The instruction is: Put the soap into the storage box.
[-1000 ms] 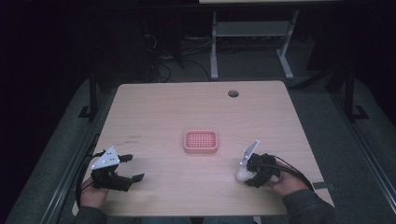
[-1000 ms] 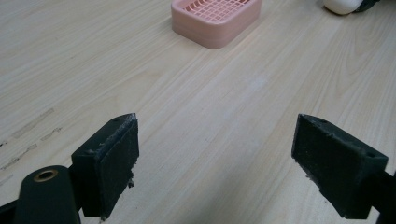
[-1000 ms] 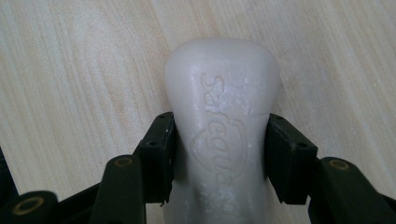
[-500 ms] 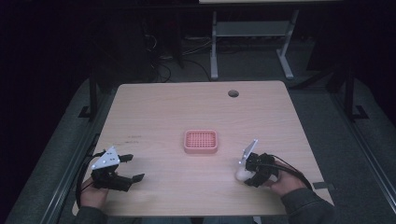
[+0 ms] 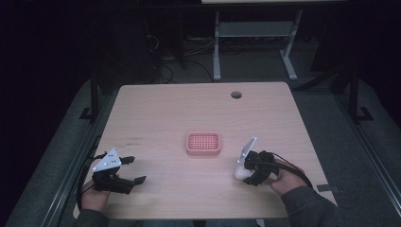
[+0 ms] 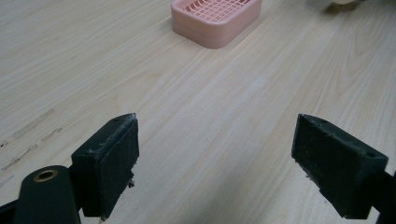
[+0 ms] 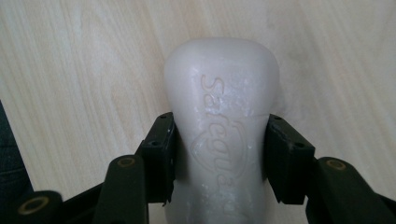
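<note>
Centrally pink tray [image 5: 203,143], wooden table [image 5: 165,109], dark room

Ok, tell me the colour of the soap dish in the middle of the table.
The soap dish is salmon pink with a gridded top, clearest in the left gripper view.

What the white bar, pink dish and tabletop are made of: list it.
White embossed bar: likely soap; waxy, matte, slightly translucent, with pressed lettering.
Pink grid-topped dish: apparently moulded plastic; even colour, rounded corners, satin look.
Pale wood-grain table: wood or wood-look laminate; the smooth printed-looking grain leaves it open.
</note>
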Demonstrator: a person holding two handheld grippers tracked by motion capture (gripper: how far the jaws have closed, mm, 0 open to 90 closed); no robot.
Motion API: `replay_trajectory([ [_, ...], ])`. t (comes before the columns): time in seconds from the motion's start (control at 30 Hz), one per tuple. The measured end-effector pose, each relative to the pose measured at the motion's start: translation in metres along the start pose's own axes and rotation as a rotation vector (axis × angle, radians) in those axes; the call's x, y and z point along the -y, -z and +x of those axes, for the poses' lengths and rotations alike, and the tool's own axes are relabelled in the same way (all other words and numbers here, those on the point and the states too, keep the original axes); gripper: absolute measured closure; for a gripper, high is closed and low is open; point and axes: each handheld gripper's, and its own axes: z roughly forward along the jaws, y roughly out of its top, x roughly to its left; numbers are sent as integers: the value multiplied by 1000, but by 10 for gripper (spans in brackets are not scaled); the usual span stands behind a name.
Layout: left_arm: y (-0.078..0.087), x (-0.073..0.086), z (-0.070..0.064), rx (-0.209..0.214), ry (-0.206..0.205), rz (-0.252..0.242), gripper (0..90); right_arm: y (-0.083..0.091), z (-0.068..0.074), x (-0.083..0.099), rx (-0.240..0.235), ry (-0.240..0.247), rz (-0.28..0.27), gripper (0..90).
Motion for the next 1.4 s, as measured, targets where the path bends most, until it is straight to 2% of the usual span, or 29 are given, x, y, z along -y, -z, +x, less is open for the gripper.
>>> replay_trajectory([
  [0.1, 0, 0, 0, 1, -3, -2, 148, 5, -6, -6, 10, 1, -29, 492],
  [0.2, 0, 0, 0, 1, -2, -3, 148, 6, -9, -10, 8, 6, -34, 492],
  [0.5, 0, 0, 0, 2, 8, -8, 148, 7, -16, -33, -1, 40, -26, 492],
  [0.7, 1, 0, 0, 2, 10, -10, 148, 5, -22, -42, -6, 50, -14, 492],
  [0.9, 0, 0, 0, 1, 12, -12, 148, 8, -27, -53, -17, 55, -39, 492],
  [1.4, 0, 0, 0, 2, 14, -15, 148, 11, -35, -77, -16, 83, -38, 492],
])
